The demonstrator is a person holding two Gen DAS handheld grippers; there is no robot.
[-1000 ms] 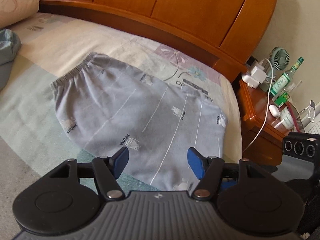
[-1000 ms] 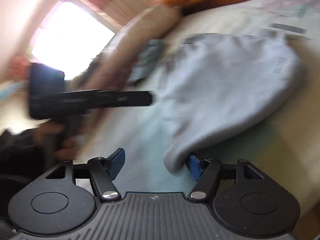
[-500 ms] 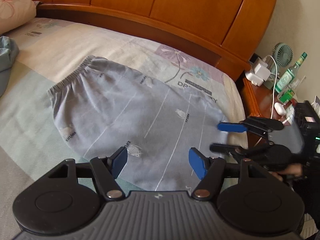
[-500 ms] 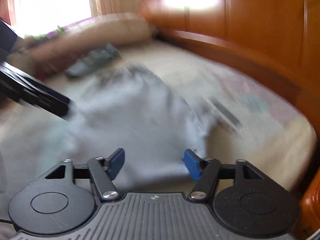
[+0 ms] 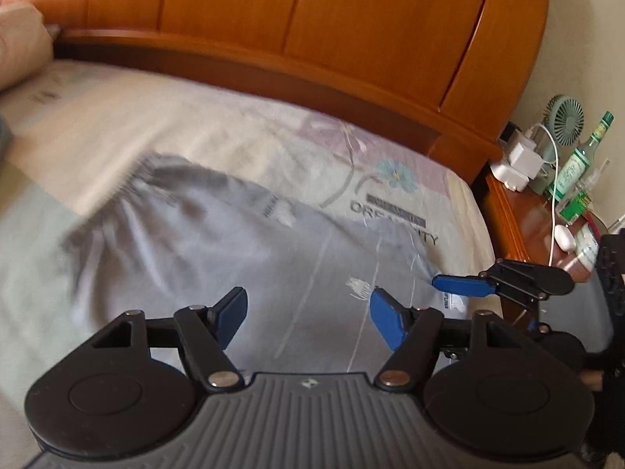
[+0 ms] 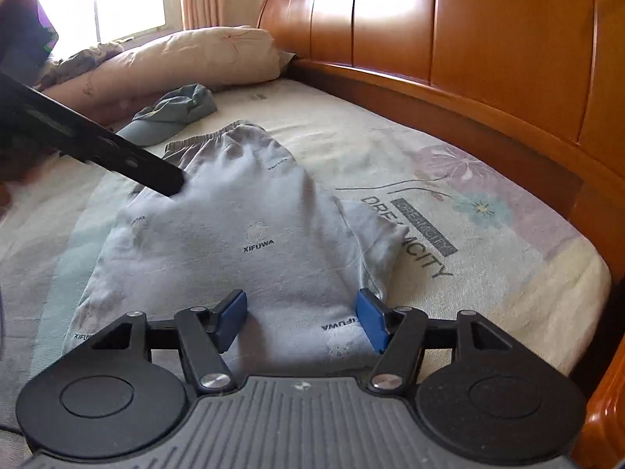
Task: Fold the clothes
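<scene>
Grey shorts (image 6: pixel 250 234) spread on the bed (image 6: pixel 488 285), waistband far-left, a flap doubled at the right edge. Now framed square by the right claw (image 6: pixel 300 314), pads apart and empty over the near hem, where a second ago only blur swung past. Left claw (image 5: pixel 308 314) likewise apart, empty, closer in over the cloth than before. Seemingly both lining up on an edge for a fold. Beyond: green garment (image 6: pixel 172 113), pillow (image 6: pixel 187 58), headboard (image 6: pixel 468 39).
</scene>
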